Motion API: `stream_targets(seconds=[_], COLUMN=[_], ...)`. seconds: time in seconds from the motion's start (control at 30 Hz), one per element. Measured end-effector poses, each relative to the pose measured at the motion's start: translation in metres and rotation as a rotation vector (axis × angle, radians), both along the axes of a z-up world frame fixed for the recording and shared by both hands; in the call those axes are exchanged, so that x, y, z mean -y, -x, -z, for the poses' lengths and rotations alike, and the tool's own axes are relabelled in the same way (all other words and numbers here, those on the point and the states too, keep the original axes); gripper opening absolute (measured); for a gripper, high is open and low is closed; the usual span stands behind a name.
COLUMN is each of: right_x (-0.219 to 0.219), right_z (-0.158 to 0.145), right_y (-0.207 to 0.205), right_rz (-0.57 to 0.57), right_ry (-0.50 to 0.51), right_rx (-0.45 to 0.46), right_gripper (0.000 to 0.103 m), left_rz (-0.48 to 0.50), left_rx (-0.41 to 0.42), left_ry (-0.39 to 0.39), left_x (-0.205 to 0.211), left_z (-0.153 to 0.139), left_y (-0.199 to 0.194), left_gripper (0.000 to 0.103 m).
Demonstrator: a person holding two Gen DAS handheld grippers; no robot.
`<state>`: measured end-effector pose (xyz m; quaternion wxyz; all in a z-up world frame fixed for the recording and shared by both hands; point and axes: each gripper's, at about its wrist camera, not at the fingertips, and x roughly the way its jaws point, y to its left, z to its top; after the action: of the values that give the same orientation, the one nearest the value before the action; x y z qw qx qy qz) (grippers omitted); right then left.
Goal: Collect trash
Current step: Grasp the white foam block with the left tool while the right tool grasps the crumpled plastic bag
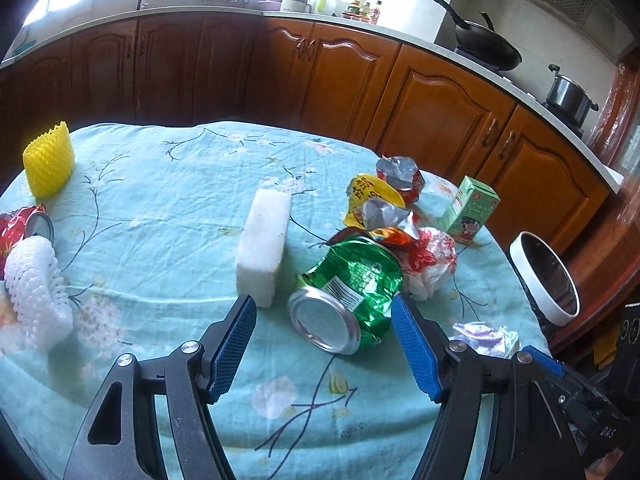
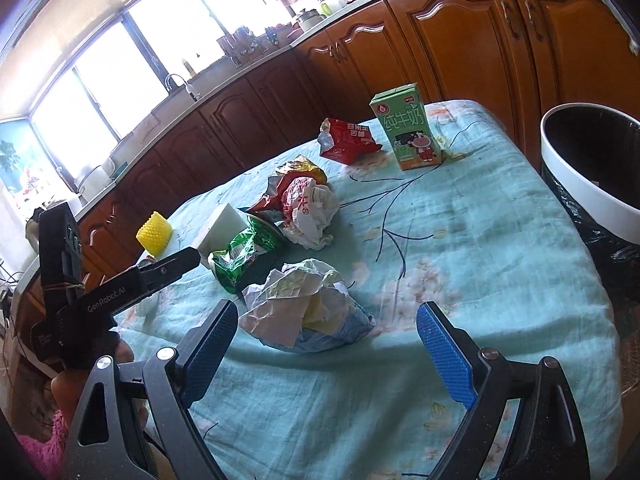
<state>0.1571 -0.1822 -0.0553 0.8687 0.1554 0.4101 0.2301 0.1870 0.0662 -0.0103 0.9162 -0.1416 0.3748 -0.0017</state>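
A crushed green can lies on the table between the open jaws of my left gripper, not gripped; it also shows in the right wrist view. My right gripper is open around a crumpled paper wad, which also shows in the left wrist view. A white-rimmed trash bin lined with a black bag stands off the table's right edge; it also shows in the left wrist view. Snack wrappers, a crumpled plastic bag and a green milk carton lie further back.
A white foam block, a yellow foam net, a white foam net and a red can sit on the light blue cloth. Wooden kitchen cabinets run behind the table.
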Motion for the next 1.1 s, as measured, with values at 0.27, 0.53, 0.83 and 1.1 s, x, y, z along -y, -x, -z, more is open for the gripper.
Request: stream_targets(seconds=[0.27,0.53,0.83,1.1], right_x=[-0.016,-0.033,-0.025,0.01], right_z=[0.008,0.015,0.001,-0.008], right_y=[-0.008,-0.012,-0.005,0.001], right_rz=[-0.032,-0.059,-0.05,0.015], right_ry=[0.002,0.04,0.051,0.036], right_rx=[-0.018,-0.03,0.025,0.051], right_gripper=[0.091,0.045,0.027,0.027], left_rz=[-0.068,-0.062,-0.04,0.094], left_rx=[-0.031,-0.084,0.02,0.051], left_ry=[-0.039,0.024,0.013,0.027], left_x=[-0.02,-0.032,-0.019,0.024], left_z=[0.012,0.04,0.01,-0.005], left_y=[-0.031,-0.052,-0.018,0.004], left_gripper=[0.068,0.027,0.026,0.026])
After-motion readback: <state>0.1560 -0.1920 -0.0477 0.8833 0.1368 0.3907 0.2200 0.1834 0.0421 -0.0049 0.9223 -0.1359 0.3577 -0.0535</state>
